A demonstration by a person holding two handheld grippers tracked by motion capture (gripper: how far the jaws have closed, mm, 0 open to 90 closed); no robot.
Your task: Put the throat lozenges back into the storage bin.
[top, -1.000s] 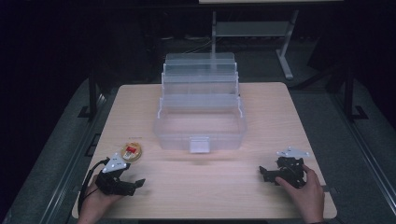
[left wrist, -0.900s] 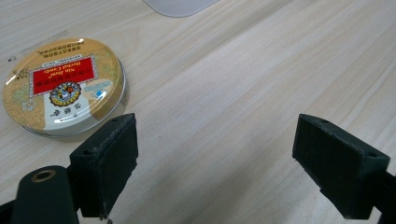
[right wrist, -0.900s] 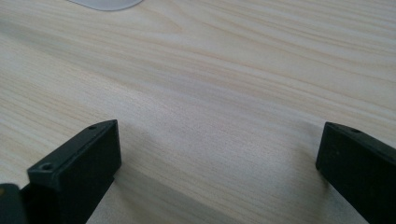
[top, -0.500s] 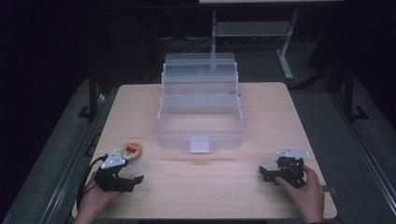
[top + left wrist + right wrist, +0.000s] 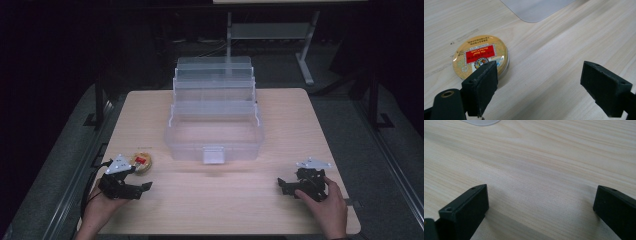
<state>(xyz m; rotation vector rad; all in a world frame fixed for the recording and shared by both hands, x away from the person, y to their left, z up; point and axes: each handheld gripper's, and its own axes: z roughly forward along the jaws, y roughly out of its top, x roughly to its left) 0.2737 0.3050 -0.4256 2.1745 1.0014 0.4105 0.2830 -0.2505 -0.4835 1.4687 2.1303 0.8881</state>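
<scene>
**Both tongs spread, tin just off left tongs**

Nearest: left tongs (image 5: pixel 142 187) low over counter (image 5: pixel 300 115) at near left corner, jaws spread wide, nothing between. Right tongs (image 5: pixel 281 186) at near right, likewise spread and empty, over bare wood.

Next out: round gold tin (image 5: pixel 481 56), red label up, flat on counter. Lies just beyond left tongs and off to their outer side, not between the jaws; in left gripper view, one pad (image 5: pixel 483 87) overlaps tin's near edge. No long axis, being round. Left hand (image 5: pixel 100 207) far nearer than right; likely a swing outward needed to straddle tin.

Farthest: clear tiered box (image 5: pixel 215 135), opened, mid-counter, well apart from tin.
</scene>
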